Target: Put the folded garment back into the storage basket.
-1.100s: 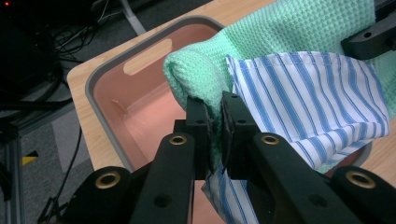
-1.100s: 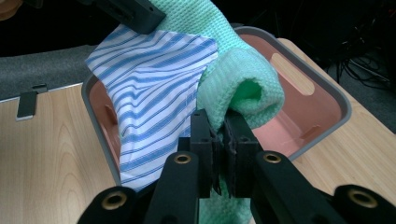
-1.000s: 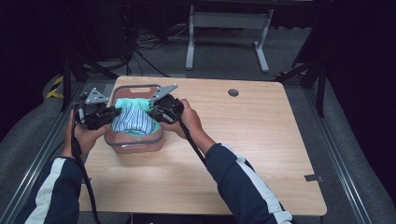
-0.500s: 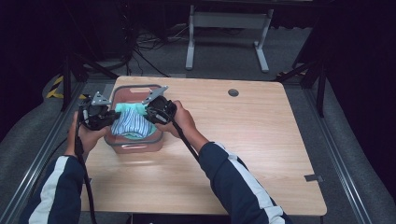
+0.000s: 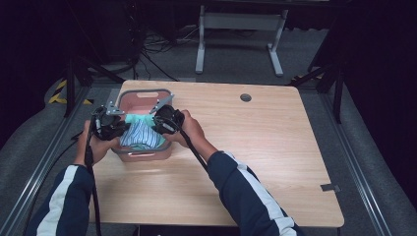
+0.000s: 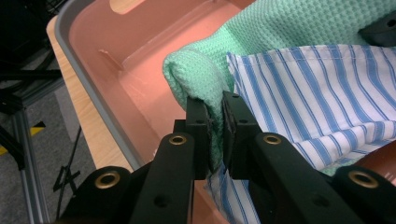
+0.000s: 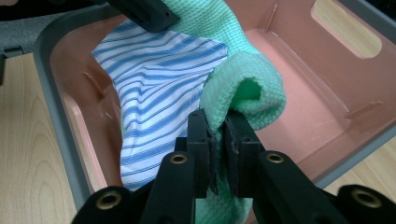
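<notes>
Lowering the folded green cloth and striped cloth into the pink basket at the near left of the table. Pinching the green fold with left gripper and right gripper. Next, probably: spreading both jaws, then lifting clear without dragging fabric.

Both forearms reach in from below. Left gripper and right gripper angled toward each other, jaws of each pinched nearly closed on cloth.
</notes>
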Demonstrator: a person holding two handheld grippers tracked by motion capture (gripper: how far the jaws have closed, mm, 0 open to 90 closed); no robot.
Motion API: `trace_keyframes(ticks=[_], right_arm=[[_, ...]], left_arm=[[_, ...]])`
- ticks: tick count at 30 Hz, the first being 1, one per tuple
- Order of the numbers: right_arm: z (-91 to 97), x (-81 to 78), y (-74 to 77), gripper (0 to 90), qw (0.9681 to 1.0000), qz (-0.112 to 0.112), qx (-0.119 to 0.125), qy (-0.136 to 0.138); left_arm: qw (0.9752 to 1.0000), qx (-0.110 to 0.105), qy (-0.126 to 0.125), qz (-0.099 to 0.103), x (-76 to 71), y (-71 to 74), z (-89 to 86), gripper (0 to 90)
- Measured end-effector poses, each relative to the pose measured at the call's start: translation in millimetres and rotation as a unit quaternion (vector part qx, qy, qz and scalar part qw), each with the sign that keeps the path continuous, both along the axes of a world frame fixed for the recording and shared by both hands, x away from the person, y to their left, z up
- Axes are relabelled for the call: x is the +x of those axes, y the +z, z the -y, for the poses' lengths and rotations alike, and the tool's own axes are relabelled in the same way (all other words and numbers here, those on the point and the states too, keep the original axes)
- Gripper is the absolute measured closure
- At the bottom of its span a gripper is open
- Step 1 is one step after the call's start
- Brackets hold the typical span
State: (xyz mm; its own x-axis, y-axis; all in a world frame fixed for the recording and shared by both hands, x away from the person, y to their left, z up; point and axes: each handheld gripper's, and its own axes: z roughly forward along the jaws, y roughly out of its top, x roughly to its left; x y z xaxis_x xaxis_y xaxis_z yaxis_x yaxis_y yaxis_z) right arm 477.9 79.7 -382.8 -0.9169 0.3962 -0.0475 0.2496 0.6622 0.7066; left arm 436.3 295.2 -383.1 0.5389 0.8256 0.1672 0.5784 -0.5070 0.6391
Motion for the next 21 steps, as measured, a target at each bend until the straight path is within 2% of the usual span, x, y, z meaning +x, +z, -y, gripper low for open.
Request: trace_keyframes(ticks=[5, 7, 9, 12, 14, 16, 18, 21], right_arm=[[0.9, -0.8, -4.1, 78.5, 1.0, -0.003, -0.004, -0.002], [1.2, -0.8, -5.8, 73.0, 1.0, -0.004, -0.002, -0.005], [1.6, -1.0, -8.3, 70.9, 0.9999, -0.007, -0.003, -0.009], [2.5, -0.8, -8.7, 68.6, 0.9999, -0.005, -0.003, -0.014], [4.2, -1.3, -7.6, 67.2, 0.9999, -0.001, 0.005, -0.014], [4.6, -2.3, -6.3, 66.2, 0.9998, 0.003, 0.006, -0.016], [4.5, -3.5, -5.8, 64.9, 0.9999, 0.005, 0.005, -0.012], [5.3, -4.6, -5.4, 62.4, 0.9999, 0.005, 0.005, -0.008]], left_arm=[[0.9999, 0.001, 0.004, -0.009, -1.2, -5.3, 2.4, 79.8], [0.9999, 0.01, 0.008, -0.011, -1.5, -7.0, 3.4, 73.5], [1.0, 0.006, 0.006, -0.003, -2.1, -8.7, 3.9, 72.0], [0.9999, 0.007, 0.006, -0.005, -3.1, -8.3, 4.6, 70.5], [1.0, 0.0, 0.005, -0.005, -4.2, -9.4, 5.8, 70.3], [1.0, 0.005, 0.003, -0.004, -3.9, -9.5, 6.2, 70.3], [1.0, -0.001, 0.004, -0.004, -3.8, -9.9, 6.0, 70.3], [1.0, 0.002, 0.003, -0.005, -4.6, -8.4, 6.3, 70.6]])
